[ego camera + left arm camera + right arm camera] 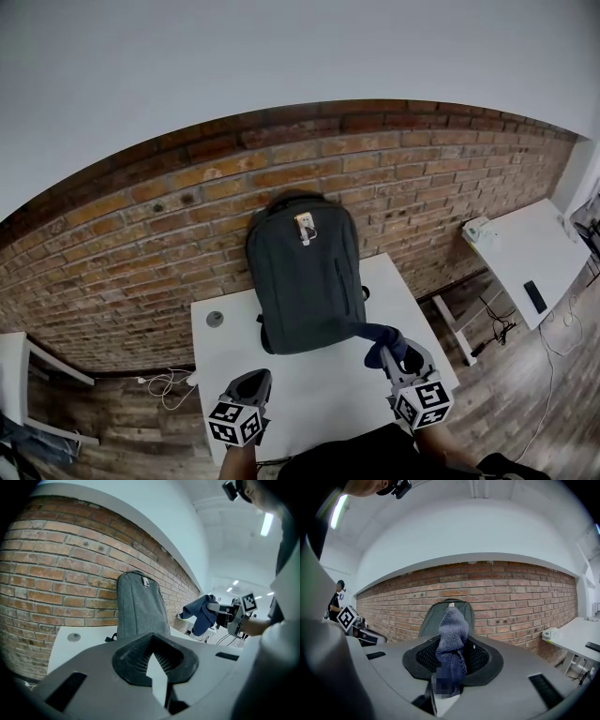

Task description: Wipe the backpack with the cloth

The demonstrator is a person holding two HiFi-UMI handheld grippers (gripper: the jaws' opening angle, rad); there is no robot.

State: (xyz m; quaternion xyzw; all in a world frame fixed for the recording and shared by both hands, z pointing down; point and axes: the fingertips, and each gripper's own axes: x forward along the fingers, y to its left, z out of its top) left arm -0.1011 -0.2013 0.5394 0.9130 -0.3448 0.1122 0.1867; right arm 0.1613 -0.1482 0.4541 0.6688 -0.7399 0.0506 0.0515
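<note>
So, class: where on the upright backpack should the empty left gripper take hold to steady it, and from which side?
Probably the handle loop at the top of the backpack, reached from the front and above by the left gripper. It stands upright against the brick wall, so its back is closed off, and a hold up high should best stop it tipping. The right gripper holds the cloth.
</note>
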